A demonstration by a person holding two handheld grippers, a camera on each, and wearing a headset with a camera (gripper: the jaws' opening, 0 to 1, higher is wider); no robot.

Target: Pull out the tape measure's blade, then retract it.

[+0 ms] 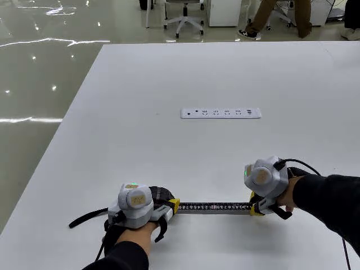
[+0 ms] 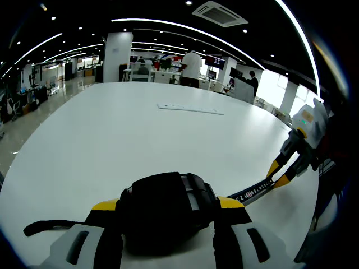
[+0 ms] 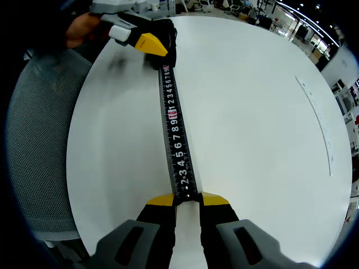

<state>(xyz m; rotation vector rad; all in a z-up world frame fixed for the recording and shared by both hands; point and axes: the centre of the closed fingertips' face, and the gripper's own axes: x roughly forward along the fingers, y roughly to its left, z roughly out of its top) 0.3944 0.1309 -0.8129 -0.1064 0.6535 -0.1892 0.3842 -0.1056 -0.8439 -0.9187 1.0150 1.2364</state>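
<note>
Both sets of jaws are clamped: the left gripper (image 1: 170, 206) on the black tape measure (image 2: 164, 217) body, the right gripper (image 3: 188, 198) on the tip of its blade (image 3: 174, 129) — drawn out flat along the white tabletop (image 1: 197, 73) between them.

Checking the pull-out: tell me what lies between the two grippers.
The extended blade, running from the case in the left gripper to the right gripper; head view.

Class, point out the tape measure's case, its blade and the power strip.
tape measure case (image 2: 166, 208), left gripper view, top of black housing.
blade (image 3: 175, 134), right gripper view, numbered middle stretch.
power strip (image 1: 221, 113), head view, its middle.
</note>
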